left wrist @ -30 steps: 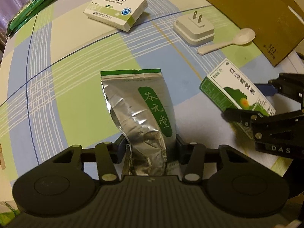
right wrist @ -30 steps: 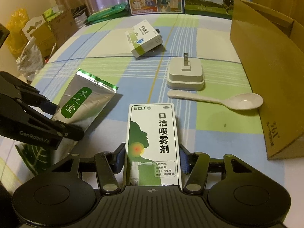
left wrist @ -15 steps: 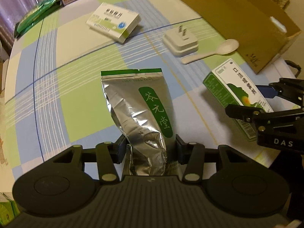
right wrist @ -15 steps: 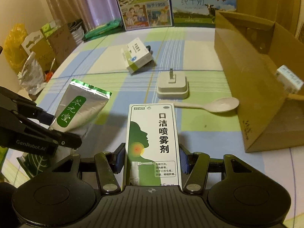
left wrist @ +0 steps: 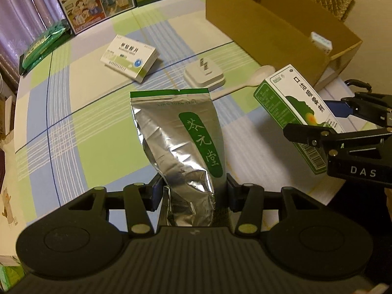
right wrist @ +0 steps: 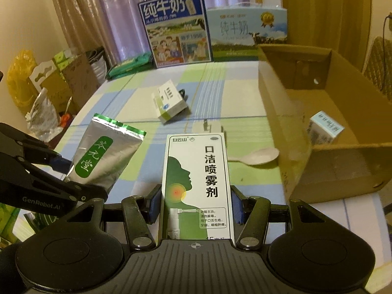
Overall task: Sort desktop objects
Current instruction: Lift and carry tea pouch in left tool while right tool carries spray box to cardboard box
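Both items lifted higher, cardboard box holding small carton

Checked tablecloth table, w/ pill box, plug adapter, white spoon, cardboard box, milk cartons

Worktop cloth – checked green, blue and cream, thin white and dark-blue lines. Foil pouch: silver, green top band and label. Spray box: white-green, black characters. Cardboard box – plain brown.
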A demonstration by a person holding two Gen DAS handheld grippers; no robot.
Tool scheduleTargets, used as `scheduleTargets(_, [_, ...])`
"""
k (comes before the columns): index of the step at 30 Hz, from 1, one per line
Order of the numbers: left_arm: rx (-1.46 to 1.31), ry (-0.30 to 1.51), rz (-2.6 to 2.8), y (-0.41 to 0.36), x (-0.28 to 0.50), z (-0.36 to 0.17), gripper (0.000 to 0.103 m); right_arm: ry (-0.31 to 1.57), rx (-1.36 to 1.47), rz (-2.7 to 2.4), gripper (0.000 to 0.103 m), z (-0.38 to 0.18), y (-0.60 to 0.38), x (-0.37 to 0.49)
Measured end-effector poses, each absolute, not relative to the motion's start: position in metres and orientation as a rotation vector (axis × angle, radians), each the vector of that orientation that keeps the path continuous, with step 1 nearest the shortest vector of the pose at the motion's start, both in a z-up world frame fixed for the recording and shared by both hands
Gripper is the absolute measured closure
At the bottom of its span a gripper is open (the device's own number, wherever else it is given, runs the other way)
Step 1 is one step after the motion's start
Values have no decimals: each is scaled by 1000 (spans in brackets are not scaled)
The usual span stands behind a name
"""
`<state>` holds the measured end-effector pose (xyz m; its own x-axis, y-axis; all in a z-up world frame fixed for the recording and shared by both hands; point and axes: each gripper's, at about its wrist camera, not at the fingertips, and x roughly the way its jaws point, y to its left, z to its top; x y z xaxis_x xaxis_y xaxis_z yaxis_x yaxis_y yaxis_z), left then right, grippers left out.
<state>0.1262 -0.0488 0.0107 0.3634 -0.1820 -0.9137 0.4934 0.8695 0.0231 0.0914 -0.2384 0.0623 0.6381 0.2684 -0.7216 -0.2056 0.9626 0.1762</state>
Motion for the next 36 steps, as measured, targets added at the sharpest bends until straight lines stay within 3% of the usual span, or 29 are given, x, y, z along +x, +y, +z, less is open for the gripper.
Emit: scheduleTargets(36, [340,1037,-575,-135,126,61,58,733,82,127,50,113,-336,86])
